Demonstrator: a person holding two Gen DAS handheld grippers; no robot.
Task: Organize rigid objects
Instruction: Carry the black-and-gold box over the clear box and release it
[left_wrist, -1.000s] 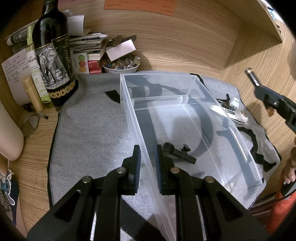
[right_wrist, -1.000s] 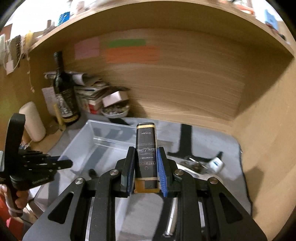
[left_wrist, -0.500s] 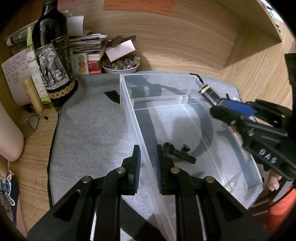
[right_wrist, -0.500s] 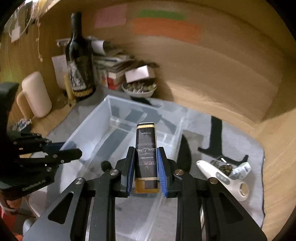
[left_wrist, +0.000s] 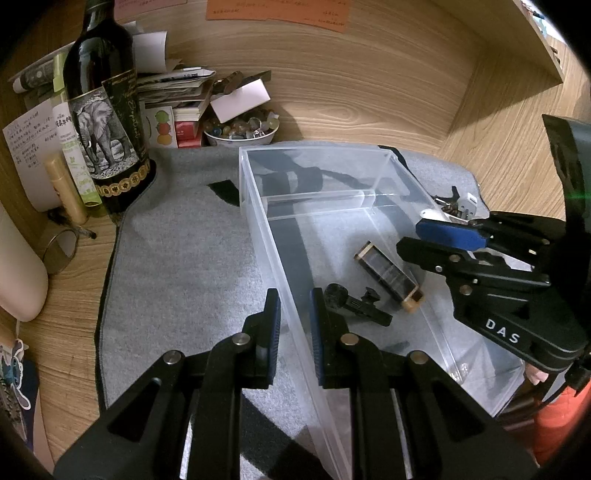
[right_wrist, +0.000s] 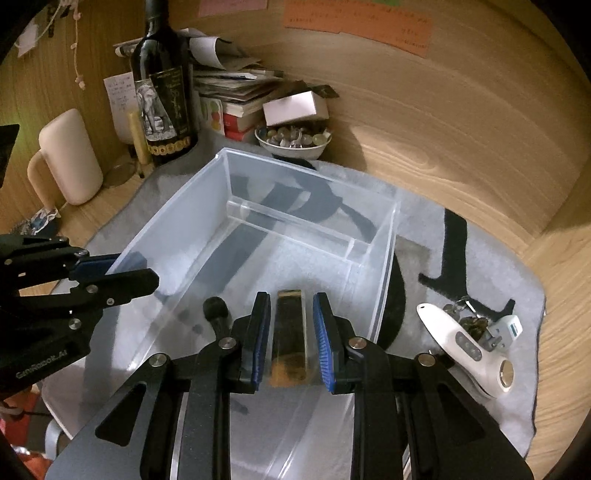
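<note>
A clear plastic bin (left_wrist: 258, 206) (right_wrist: 388, 258) stands on a grey mat. My left gripper (left_wrist: 294, 321) is shut on the bin's left wall, one finger each side. My right gripper (right_wrist: 291, 336) is open above the bin; it also shows in the left wrist view (left_wrist: 436, 240). A dark rectangular bottle with gold ends (left_wrist: 388, 277) (right_wrist: 290, 339) lies loose on the bin floor between the right gripper's fingers. A small black clip-on microphone (left_wrist: 354, 304) (right_wrist: 216, 310) lies beside it in the bin.
On the mat right of the bin lie a white handheld device (right_wrist: 465, 347), keys (right_wrist: 469, 321) and a small white charger (right_wrist: 511, 326). A wine bottle (left_wrist: 107, 122), papers, a bowl of trinkets (left_wrist: 240, 129) and a cream mug (right_wrist: 70, 158) stand at the back left.
My right gripper came down over the bin, opened and let go of the dark bottle, which now lies on the bin floor. My left gripper has kept its grip on the wall.
</note>
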